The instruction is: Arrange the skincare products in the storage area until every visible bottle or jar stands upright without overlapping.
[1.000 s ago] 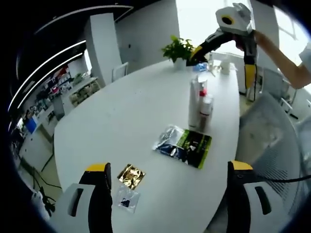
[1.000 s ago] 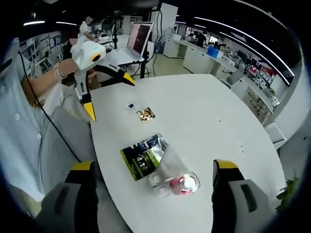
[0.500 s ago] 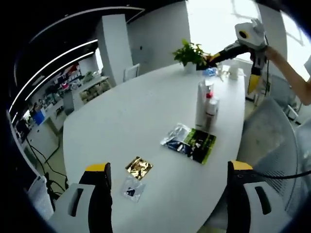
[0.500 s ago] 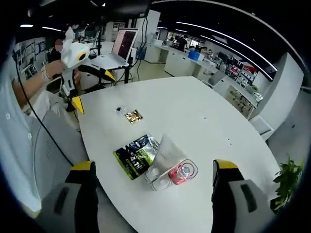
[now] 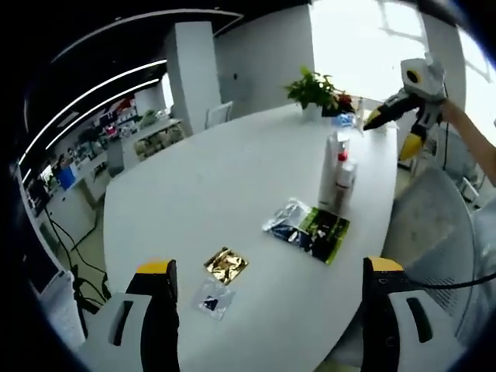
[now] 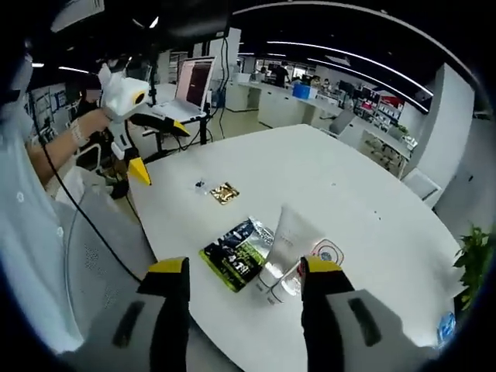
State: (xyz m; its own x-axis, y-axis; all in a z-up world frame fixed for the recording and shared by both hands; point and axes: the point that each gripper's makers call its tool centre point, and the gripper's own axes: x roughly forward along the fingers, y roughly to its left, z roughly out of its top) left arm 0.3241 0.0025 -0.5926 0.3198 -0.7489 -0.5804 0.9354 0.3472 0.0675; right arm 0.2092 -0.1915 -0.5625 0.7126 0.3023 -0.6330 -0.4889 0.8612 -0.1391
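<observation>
A cluster of skincare products stands upright near the table's edge: a tall white tube (image 5: 332,161) (image 6: 291,234), a small bottle with a pink-red top (image 5: 342,172) (image 6: 326,252), and clear-capped bottles (image 6: 273,280). A green-black sachet (image 5: 323,232) (image 6: 235,256) overlaps a clear packet (image 5: 285,218) lying flat. A gold sachet (image 5: 226,265) (image 6: 225,192) and a tiny clear sachet (image 5: 209,297) (image 6: 200,184) lie further along. My left gripper (image 5: 269,267) (image 6: 159,151) is open over the table end. My right gripper (image 6: 246,263) (image 5: 391,133) hangs in the air beyond the bottles, open, nothing between its jaws.
The white oval table (image 5: 209,178) has a potted plant (image 5: 314,87) at its far end. A mesh chair (image 5: 434,225) stands beside the table edge near the bottles. A laptop on a stand (image 6: 194,84) is behind the left gripper. Desks and shelves line the room.
The right gripper's jaws have drawn closer together but stay apart. Its view has dropped lower, beside the bottles. In the left gripper view the right gripper has drifted right and farther off.
</observation>
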